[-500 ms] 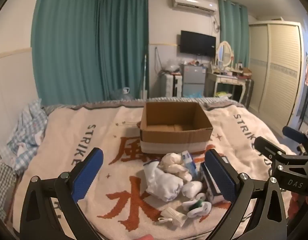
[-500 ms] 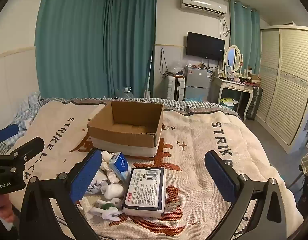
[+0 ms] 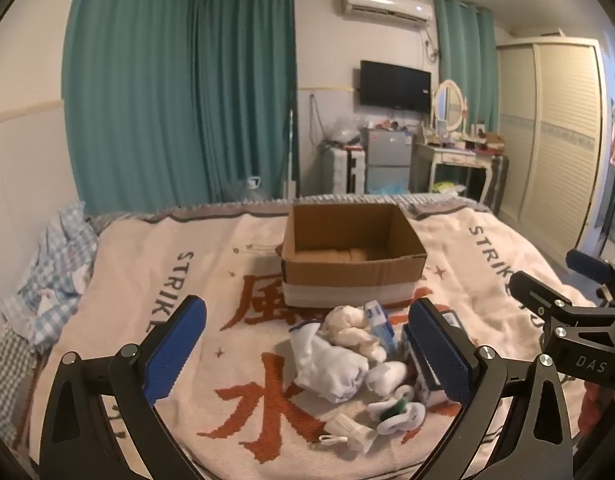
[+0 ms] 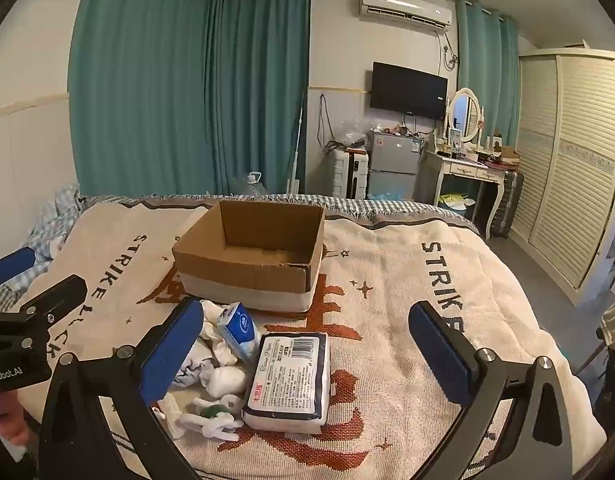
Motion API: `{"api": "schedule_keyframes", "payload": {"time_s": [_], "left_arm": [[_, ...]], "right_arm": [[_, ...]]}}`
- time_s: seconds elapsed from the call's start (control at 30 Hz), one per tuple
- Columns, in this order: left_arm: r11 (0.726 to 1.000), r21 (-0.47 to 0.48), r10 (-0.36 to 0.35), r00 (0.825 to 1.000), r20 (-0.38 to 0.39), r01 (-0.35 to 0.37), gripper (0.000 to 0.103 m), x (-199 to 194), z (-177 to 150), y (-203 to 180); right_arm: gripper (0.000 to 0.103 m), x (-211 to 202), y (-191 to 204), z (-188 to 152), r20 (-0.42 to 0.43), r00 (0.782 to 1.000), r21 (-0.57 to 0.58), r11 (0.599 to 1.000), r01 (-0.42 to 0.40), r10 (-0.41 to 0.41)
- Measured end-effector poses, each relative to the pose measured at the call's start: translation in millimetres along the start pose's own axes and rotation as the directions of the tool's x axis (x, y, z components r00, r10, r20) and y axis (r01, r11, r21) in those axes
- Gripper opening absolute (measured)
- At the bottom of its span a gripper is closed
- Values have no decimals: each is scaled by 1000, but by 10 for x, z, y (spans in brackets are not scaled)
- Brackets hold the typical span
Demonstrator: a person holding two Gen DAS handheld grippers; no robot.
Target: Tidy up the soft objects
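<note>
An open cardboard box (image 3: pixel 353 268) (image 4: pixel 251 258) stands on the bed's blanket. In front of it lies a pile of soft things: white rolled socks (image 3: pixel 331 364) (image 4: pixel 223 378), a small blue tissue pack (image 3: pixel 379 326) (image 4: pixel 239 326), a face mask (image 3: pixel 347 432) and a large dark-edged tissue pack (image 4: pixel 289 380), which the right finger partly hides in the left wrist view. My left gripper (image 3: pixel 307 356) is open and empty, held above the pile. My right gripper (image 4: pixel 307 358) is open and empty, above the large pack.
The cream blanket (image 4: pixel 407 280) with red characters covers the bed. Checked bedding (image 3: pixel 55 264) is bunched at the left edge. Beyond the bed stand a small fridge (image 4: pixel 393 168), a dressing table (image 4: pixel 467 176) and a wardrobe (image 4: pixel 575 160). Each gripper shows at the edge of the other's view.
Both views have shifted only slightly. Both grippers stay open and nothing on the bed has moved.
</note>
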State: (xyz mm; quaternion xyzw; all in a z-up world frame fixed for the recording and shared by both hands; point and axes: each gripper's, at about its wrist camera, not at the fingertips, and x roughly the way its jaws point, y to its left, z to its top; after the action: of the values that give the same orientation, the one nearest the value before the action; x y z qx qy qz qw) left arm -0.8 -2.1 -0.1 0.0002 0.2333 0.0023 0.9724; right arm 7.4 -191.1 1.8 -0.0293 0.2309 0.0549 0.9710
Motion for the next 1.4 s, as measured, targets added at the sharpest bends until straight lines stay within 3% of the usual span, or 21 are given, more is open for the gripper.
{"api": "schedule_keyframes", "payload": {"time_s": [0.43, 1.4], "left_arm": [[1000, 8, 19, 1000, 12, -19, 103, -7, 104, 68], [1000, 15, 24, 1000, 5, -24, 103, 48, 13, 30]], "right_arm": [[103, -13, -8, 4, -4, 1000, 4, 1000, 0, 0], [103, 95, -2, -34, -29, 1000, 4, 1000, 3, -3]]}}
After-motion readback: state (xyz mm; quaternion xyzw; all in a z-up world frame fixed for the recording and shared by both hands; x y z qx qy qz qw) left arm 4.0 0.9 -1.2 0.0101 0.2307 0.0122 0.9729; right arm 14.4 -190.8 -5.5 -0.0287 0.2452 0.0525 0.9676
